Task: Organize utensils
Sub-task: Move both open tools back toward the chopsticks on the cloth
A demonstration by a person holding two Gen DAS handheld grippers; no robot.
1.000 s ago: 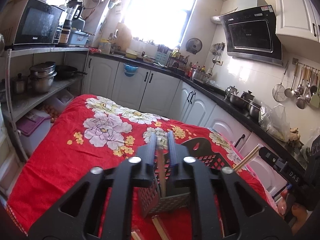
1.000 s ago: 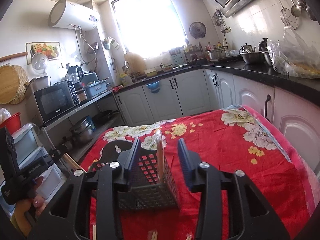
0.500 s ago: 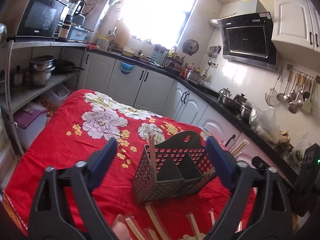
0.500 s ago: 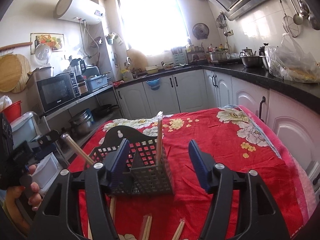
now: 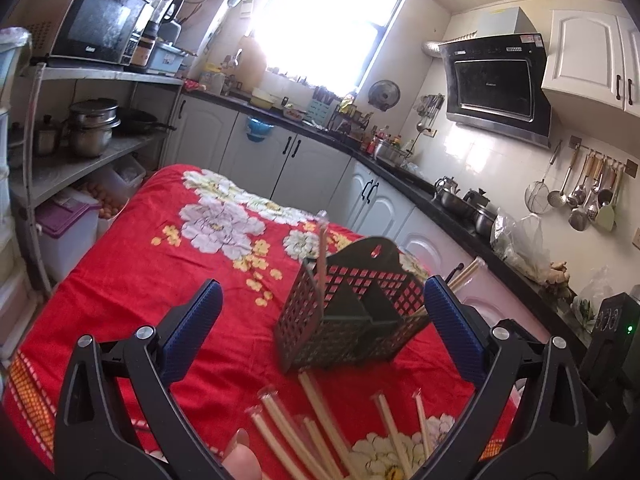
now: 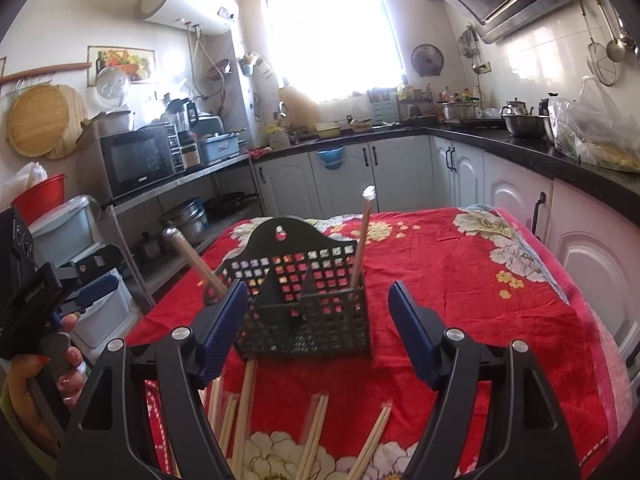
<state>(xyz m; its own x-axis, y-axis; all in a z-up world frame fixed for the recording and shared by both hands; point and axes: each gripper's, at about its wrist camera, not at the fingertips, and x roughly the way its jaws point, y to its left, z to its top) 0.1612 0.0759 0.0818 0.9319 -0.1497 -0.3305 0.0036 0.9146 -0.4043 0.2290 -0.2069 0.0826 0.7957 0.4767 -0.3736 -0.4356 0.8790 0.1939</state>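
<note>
A black mesh utensil caddy (image 5: 352,312) (image 6: 308,308) stands on the red floral tablecloth (image 5: 132,272) (image 6: 460,280). One wrapped pair of chopsticks (image 5: 321,256) (image 6: 360,244) stands in one end compartment; another pair (image 6: 192,258) (image 5: 466,272) leans out of the other end. Several wrapped chopstick pairs (image 5: 320,428) (image 6: 312,432) lie on the cloth in front of the caddy. My left gripper (image 5: 320,332) is open and empty, above the loose chopsticks, short of the caddy. My right gripper (image 6: 316,328) is open and empty, its jaws either side of the caddy's front.
White kitchen cabinets with a black counter (image 5: 400,168) run along the far side and right. A metal shelf with pots and a microwave (image 5: 96,24) stands at the left. The other hand-held gripper shows at the left edge of the right wrist view (image 6: 40,300).
My left gripper opened, let go of the chopsticks now standing in the caddy, and pulled back. My right gripper opened wider and drew back too. The loose chopsticks came into view.
</note>
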